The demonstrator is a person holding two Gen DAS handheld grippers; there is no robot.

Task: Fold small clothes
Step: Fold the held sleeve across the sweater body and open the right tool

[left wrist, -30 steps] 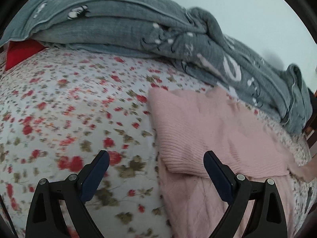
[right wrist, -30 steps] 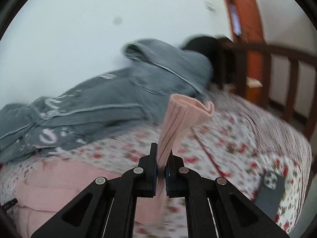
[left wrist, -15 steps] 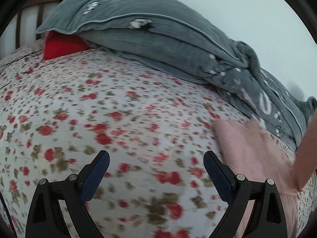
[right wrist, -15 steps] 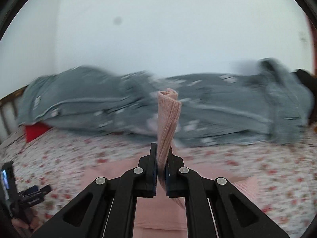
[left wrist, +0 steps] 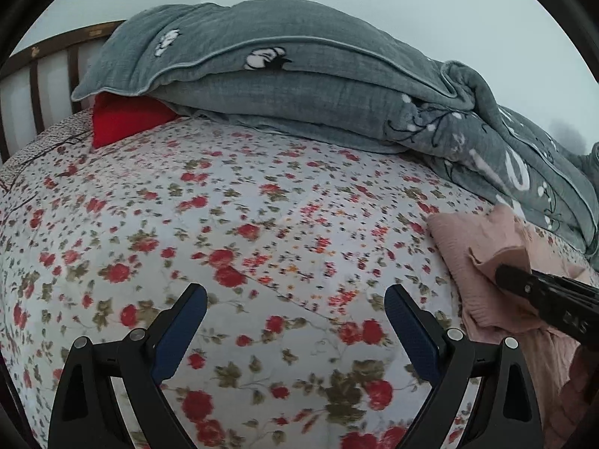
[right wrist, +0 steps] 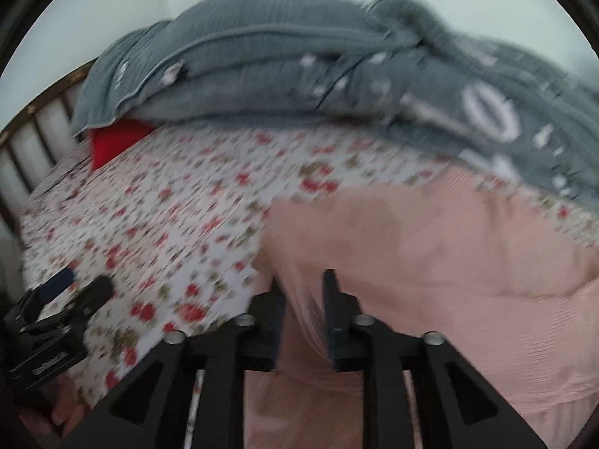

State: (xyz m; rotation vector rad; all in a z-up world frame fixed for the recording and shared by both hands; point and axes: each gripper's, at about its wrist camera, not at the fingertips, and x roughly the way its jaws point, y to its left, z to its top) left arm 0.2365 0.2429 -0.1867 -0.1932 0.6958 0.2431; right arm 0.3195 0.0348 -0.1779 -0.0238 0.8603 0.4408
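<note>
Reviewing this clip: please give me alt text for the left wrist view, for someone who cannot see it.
The left hand-held gripper hangs open and empty over a floral bedsheet. At right, the right hand-held gripper meets a pink knitted garment; a grey quilt and red pillow lie behind.

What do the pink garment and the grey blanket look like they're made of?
Pink garment: looks like soft ribbed knit, matte; fine parallel ribs show. Grey blanket: probably crinkled woven cotton with a printed white pattern and piped edge, matte.
</note>
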